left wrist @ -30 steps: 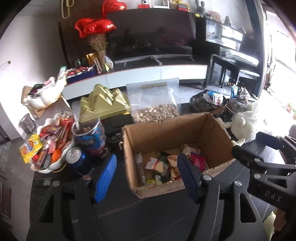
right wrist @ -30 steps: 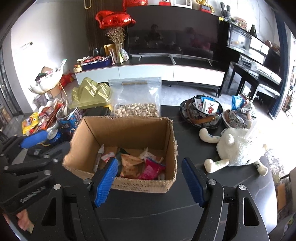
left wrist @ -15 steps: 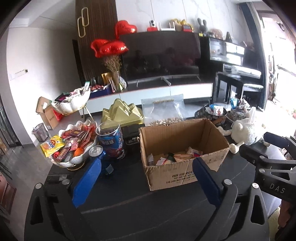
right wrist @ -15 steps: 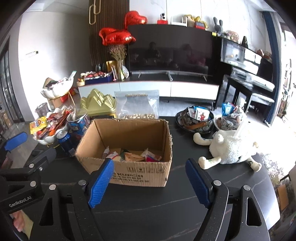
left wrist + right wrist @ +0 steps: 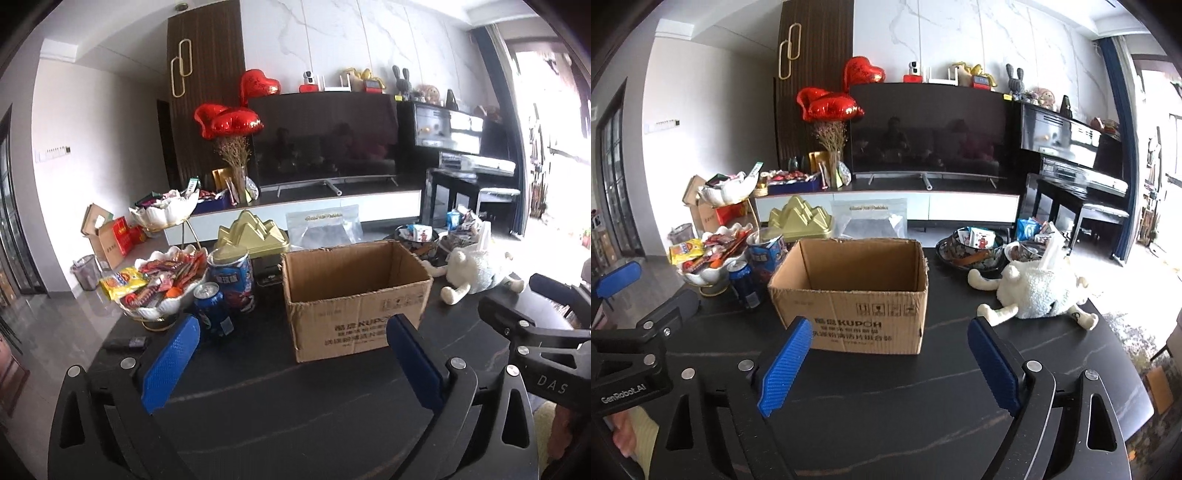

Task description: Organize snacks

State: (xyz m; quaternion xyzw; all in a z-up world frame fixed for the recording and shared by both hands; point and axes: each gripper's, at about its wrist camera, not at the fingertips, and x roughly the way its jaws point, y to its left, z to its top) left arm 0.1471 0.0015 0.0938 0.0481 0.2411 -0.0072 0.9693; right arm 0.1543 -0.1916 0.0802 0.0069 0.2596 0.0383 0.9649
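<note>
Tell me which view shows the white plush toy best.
The right wrist view: the plush toy lies whole and unobstructed on the table, right of the cardboard box. In the left wrist view it appears smaller, washed out by window glare, near the right gripper.

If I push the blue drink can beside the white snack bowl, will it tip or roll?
The blue drink can stands upright on the dark table, so a low push would probably slide it. It is tall and narrow, so a high push might tip it; once down, its round body would likely roll. Whether it is full cannot be seen.
</note>
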